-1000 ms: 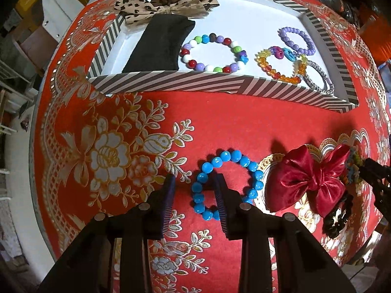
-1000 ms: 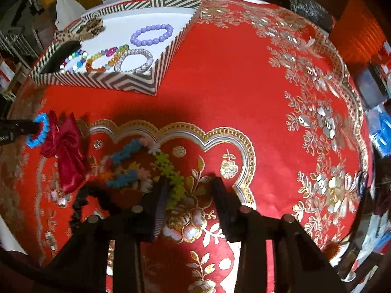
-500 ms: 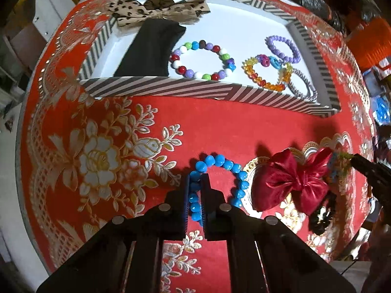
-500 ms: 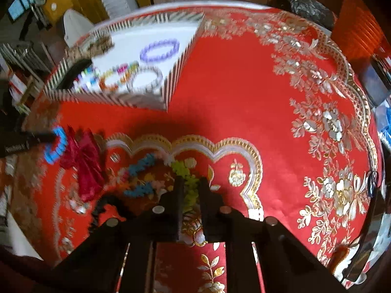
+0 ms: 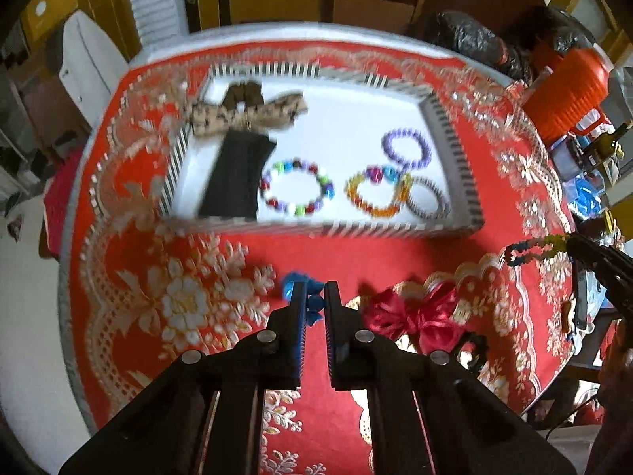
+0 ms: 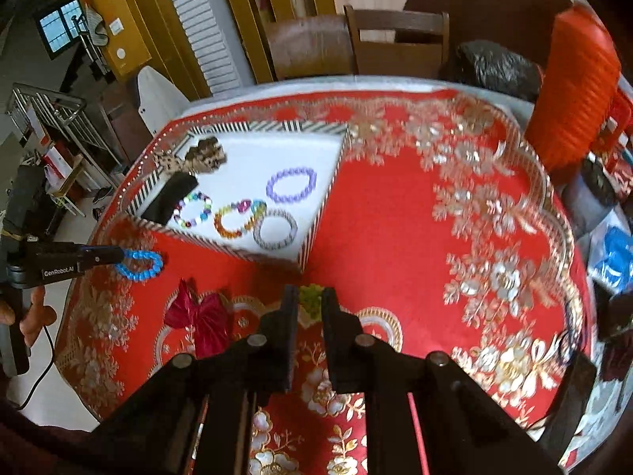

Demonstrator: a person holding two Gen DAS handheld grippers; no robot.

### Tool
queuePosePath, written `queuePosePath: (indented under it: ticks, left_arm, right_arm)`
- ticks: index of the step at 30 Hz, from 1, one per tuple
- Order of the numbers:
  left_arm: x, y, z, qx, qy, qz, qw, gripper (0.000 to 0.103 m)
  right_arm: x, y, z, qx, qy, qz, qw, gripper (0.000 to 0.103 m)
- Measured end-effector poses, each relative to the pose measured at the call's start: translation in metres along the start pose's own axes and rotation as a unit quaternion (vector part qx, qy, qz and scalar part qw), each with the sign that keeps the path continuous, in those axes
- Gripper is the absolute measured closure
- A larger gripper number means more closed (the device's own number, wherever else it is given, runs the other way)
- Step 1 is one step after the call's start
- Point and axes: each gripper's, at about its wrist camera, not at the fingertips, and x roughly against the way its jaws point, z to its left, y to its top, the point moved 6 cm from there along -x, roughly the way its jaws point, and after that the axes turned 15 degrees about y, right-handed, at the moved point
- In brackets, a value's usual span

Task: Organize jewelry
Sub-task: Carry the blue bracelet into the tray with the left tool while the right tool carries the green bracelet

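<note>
My left gripper (image 5: 314, 291) is shut on the blue bead bracelet (image 5: 304, 289), lifted off the red cloth; the bracelet hangs from its tips in the right wrist view (image 6: 140, 265). My right gripper (image 6: 308, 297) is shut on the multicolour flower strand (image 6: 310, 301), which also shows hanging at the right in the left wrist view (image 5: 534, 247). The striped tray (image 5: 395, 231) holds a multicolour bead bracelet (image 5: 296, 190), an amber one (image 5: 376, 194), a purple one (image 5: 407, 148), a silver one (image 5: 429, 198), a leopard bow (image 5: 245, 113) and a black cloth (image 5: 237, 174).
A dark red satin bow (image 5: 411, 314) lies on the cloth right of my left gripper, also in the right wrist view (image 6: 198, 316). An orange container (image 5: 565, 91) and black bags (image 5: 470, 41) stand at the table's far right. Chairs (image 6: 356, 39) stand behind the table.
Both grippers closed on their items and have lifted up and back: the blue bracelet and the flower strand are off the cloth. Both views now look from higher up.
</note>
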Motion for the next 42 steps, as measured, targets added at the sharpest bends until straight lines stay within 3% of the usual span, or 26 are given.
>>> queuePosePath:
  ticks: [9, 21, 42]
  left_arm:
    - [0.026, 0.037, 0.004, -0.008, 0.020, -0.043, 0.9988, 0.103]
    - [0.016, 0.086, -0.009, -0.031, 0.039, -0.063, 0.9968, 0.103]
    - [-0.054, 0.151, -0.022, -0.044, 0.027, -0.023, 0.9984, 0.103]
  right_arm:
    - [0.004, 0.037, 0.012, 0.030, -0.005, -0.021, 0.999, 0.091]
    - [-0.031, 0.084, 0.032, 0.056, 0.005, -0.014, 0.998, 0.091]
    - [-0.126, 0.147, 0.042, 0.073, 0.027, 0.026, 0.997, 0.091]
